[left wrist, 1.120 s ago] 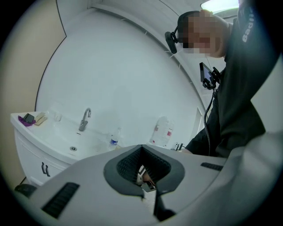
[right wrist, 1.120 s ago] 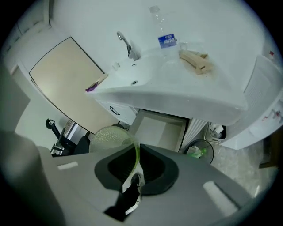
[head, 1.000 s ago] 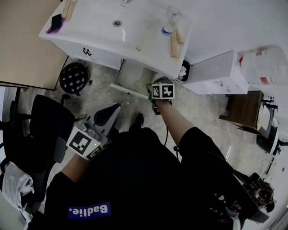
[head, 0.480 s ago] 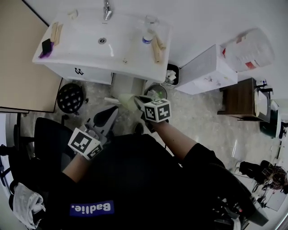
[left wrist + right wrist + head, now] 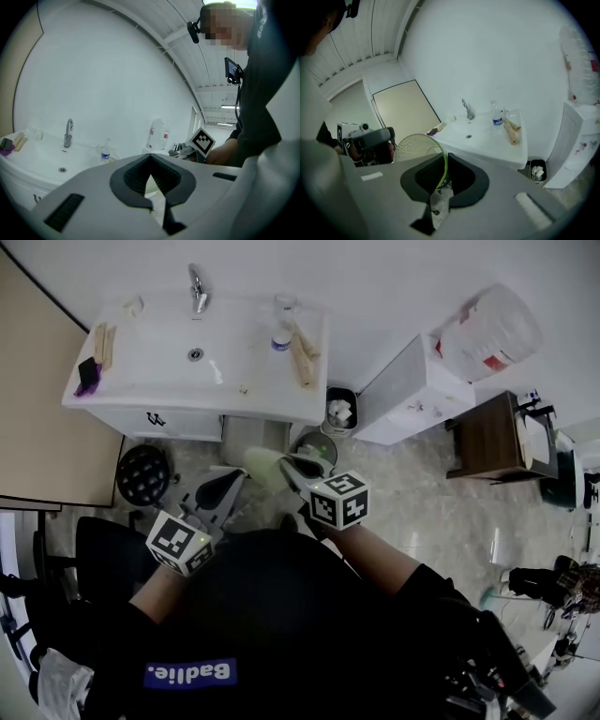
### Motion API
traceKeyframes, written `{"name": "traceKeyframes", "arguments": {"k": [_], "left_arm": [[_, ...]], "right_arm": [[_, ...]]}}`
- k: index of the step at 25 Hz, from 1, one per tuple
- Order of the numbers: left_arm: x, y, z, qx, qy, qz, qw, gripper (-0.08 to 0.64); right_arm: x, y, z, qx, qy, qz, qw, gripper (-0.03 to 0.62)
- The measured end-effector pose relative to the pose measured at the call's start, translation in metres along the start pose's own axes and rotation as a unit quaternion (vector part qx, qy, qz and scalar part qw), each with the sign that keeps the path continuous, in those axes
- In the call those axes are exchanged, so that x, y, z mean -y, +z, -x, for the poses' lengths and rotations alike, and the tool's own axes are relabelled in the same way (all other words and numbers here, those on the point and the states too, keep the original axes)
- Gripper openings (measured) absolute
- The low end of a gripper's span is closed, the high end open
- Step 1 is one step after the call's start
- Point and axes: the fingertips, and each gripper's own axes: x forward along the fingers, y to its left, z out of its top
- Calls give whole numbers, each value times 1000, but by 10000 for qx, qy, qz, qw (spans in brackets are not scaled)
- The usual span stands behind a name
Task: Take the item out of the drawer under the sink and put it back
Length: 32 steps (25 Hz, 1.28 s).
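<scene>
A round mesh strainer with a pale green rim point(image 5: 265, 465) hangs in the air in front of the sink cabinet, with my right gripper point(image 5: 296, 472) shut on it. In the right gripper view the green rim point(image 5: 445, 169) runs between the pads, and my right gripper point(image 5: 439, 190) points up toward the basin. The drawer opening under the sink point(image 5: 251, 437) lies just beyond the strainer. My left gripper point(image 5: 221, 491) hovers lower left of it, shut with nothing held; its tips point(image 5: 154, 206) meet in the left gripper view.
The white sink point(image 5: 169, 381) carries a tap, a water bottle point(image 5: 279, 335) and wooden pieces point(image 5: 302, 357). A small bin point(image 5: 339, 412) and a white cabinet point(image 5: 412, 390) stand to the right. A black stool point(image 5: 142, 474) is on the left.
My right gripper has drawn back from the drawer toward the body, bringing the strainer out and up. The left gripper has stayed roughly where it was.
</scene>
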Motion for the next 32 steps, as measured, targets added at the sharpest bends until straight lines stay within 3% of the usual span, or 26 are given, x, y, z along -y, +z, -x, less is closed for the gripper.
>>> {"name": "traceKeyframes", "arguments": {"k": [10,32], "left_arm": [[13,-5,-7,-47,-261,82,9996,-9],[8,-10,-4,-10,-141,179,9997,-9]], "right_arm": [[-7,17,37,623,-197,62,9978,23],[-15,16,23,517,85,162,9985,23]]}}
